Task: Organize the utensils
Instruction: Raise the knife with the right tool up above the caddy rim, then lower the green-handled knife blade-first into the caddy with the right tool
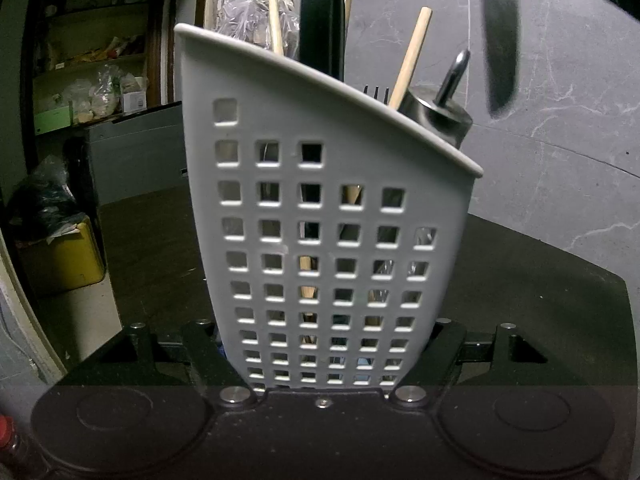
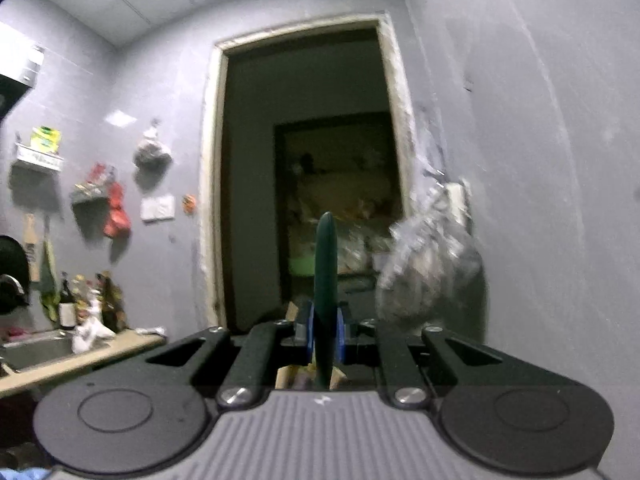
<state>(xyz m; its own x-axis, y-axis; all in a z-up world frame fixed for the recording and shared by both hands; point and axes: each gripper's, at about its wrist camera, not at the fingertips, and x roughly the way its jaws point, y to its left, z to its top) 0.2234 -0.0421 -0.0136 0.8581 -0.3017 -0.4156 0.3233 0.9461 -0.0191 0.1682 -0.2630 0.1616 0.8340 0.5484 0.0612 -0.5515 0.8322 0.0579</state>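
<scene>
My left gripper (image 1: 320, 360) clamps its jaws on the caddy (image 1: 320, 220) base. My right gripper (image 2: 324, 340) pinches a dark utensil (image 2: 326, 280) upright between closed jaws.

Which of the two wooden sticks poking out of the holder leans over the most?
The right-hand wooden stick, beside the steel handle, leans strongly to the right; the left one stands nearly upright in the grey holder.

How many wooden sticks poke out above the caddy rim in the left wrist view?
2: one wooden stick at the white caddy's tall back left, another leaning right near the metal utensil. Shorter ones may be hidden inside.
</scene>
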